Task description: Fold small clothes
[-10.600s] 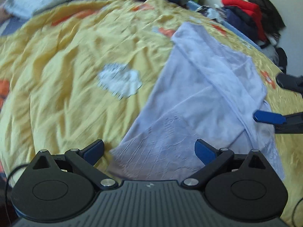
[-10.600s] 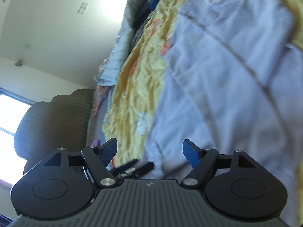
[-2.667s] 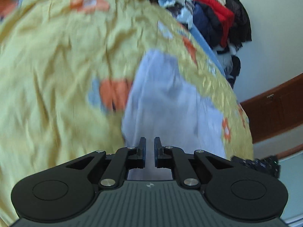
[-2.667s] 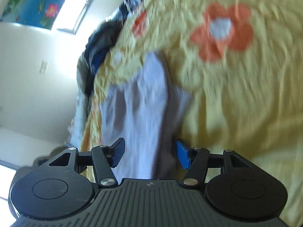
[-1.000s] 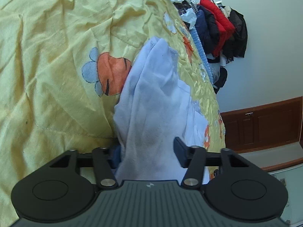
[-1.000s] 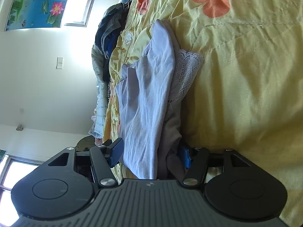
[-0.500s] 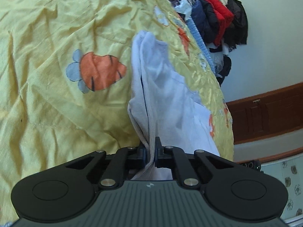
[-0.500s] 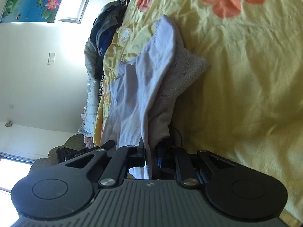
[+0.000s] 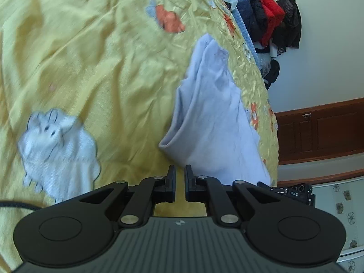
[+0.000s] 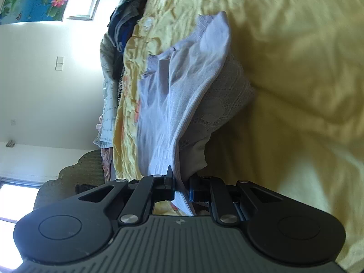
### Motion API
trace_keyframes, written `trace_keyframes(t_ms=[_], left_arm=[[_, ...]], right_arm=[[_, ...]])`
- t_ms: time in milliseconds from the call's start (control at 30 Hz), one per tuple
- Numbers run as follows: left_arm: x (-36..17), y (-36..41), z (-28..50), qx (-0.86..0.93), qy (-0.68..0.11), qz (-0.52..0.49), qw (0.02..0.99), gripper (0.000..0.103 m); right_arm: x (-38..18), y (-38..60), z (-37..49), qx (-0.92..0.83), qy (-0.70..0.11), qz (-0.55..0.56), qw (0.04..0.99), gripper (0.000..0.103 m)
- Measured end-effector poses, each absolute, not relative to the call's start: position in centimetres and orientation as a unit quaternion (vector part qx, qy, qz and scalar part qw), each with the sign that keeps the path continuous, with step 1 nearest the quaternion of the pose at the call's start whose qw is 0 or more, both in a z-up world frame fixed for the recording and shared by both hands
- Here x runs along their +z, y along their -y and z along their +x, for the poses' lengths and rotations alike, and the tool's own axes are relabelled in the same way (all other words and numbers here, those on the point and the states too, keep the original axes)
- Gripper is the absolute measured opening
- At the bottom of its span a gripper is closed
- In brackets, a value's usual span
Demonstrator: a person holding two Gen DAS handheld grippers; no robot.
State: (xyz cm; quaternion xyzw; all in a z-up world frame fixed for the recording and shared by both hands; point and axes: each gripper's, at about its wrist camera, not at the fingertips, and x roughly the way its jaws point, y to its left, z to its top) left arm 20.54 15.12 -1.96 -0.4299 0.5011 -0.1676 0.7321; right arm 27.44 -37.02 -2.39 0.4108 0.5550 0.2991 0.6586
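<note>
Your bed [image 9: 95,52] is covered by a crumpled yellow quilt printed with orange flowers and a white sheep [image 9: 59,150]. On it you have the folded pale lavender cloth garment [image 9: 211,118], lying lengthwise near the right edge. Heaps of dark, red and blue clothes [image 9: 261,16] sit at the far end.

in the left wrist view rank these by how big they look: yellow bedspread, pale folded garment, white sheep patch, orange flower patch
1. yellow bedspread, fills most of the view
2. pale folded garment
3. white sheep patch, though it sits nearer the camera, which inflates it
4. orange flower patch, farther off, so its true size against the sheep is unsure
</note>
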Motion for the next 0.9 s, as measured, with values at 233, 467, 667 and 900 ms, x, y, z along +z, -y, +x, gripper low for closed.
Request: trace_keyframes(t_ms=[233, 467, 667, 900], left_arm=[[-3.2, -16.2, 20.3, -0.138, -0.448, -0.491, 0.734, 0.049], [-3.0, -14.1, 22.5, -0.149, -0.431, -0.494, 0.740, 0.065], [-3.0, -12.0, 24.0, -0.158, -0.441, -0.477, 0.744, 0.044], [-2.7, -10.2, 23.6, -0.124, -0.468, -0.431, 0.761, 0.006]], right_arm=[[-4.4, 39.4, 26.8, 0.250, -0.515, 0.460, 0.679, 0.044], [-4.1, 40.3, 24.0, 0.258, -0.523, 0.451, 0.676, 0.059], [-5.0, 38.8, 23.4, 0.267, -0.532, 0.448, 0.667, 0.059], [-5.7, 36.2, 25.4, 0.278, -0.566, 0.421, 0.652, 0.018]])
